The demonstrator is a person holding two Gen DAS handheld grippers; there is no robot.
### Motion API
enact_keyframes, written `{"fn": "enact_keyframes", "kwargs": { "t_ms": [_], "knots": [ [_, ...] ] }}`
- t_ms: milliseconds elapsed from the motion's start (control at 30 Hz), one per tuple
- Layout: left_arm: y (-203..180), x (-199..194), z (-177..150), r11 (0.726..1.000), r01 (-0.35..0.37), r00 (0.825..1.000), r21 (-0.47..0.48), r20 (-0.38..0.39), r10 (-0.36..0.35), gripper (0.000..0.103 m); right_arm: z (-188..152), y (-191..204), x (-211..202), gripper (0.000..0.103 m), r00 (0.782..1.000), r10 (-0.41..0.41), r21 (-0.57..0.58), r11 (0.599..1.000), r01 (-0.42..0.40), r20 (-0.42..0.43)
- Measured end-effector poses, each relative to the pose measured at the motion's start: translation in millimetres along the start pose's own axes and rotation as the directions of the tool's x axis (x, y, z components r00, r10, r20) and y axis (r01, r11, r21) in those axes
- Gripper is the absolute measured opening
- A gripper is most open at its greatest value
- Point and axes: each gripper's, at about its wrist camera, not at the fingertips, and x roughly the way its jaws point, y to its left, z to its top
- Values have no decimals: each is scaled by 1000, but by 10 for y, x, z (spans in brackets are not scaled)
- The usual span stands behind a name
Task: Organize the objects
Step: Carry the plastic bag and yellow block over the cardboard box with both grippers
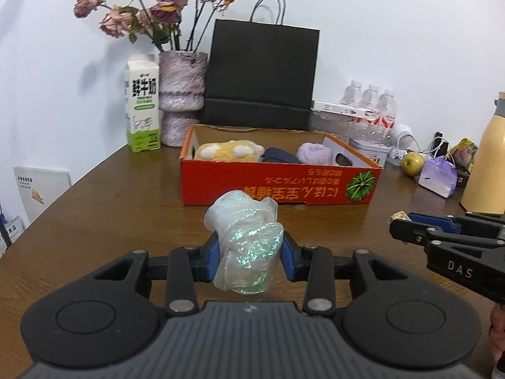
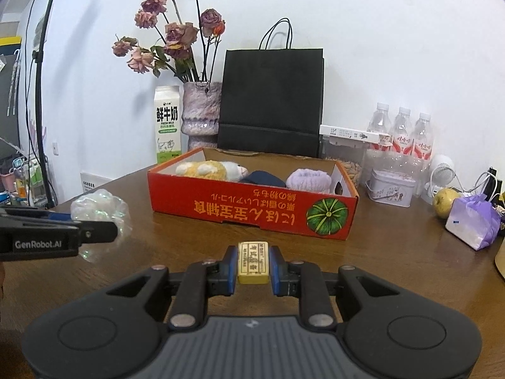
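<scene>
My left gripper (image 1: 250, 257) is shut on a crumpled, glittery clear plastic bundle (image 1: 244, 240), held above the wooden table just in front of the red cardboard box (image 1: 277, 186). The same bundle (image 2: 101, 208) and left gripper (image 2: 94, 230) show at the left of the right wrist view. My right gripper (image 2: 253, 265) is shut on a small cream-yellow block (image 2: 253, 262) with printed characters, short of the box (image 2: 252, 208). It appears at the right edge of the left wrist view as the right gripper (image 1: 401, 221). Inside the box lie a yellow plush toy (image 1: 227, 151), a dark navy item (image 1: 279, 156) and a lilac knitted piece (image 1: 315, 153).
Behind the box stand a black paper bag (image 1: 262, 72), a vase of dried roses (image 1: 181, 94) and a milk carton (image 1: 142, 104). To the right are water bottles (image 1: 369, 101), a tin (image 2: 391, 189), a green apple (image 1: 413, 163), a purple tissue pack (image 1: 438, 178) and a yellow jug (image 1: 486, 164).
</scene>
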Motion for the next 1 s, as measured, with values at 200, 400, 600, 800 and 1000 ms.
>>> {"fn": "enact_keyframes", "kwargs": {
  "t_ms": [200,400,600,800,1000],
  "knots": [
    [-115,57,82,1000,6,1000,16,2,-6,39,64,-28,51,19,1000,-2,4,1000,2,7],
    [-196,130,204,999,13,1000,33,16,-13,39,171,-49,114,19,1000,0,-5,1000,0,18],
    [-224,226,315,999,17,999,33,29,-18,39,265,-52,208,19,1000,2,-6,1000,-2,23],
    [-175,358,406,1000,8,999,18,33,-9,39,380,-66,339,19,999,4,-5,1000,-4,37],
    [-121,499,529,1000,-2,999,3,44,2,39,486,-93,507,19,999,10,-1,1000,-10,52]
  ]
}}
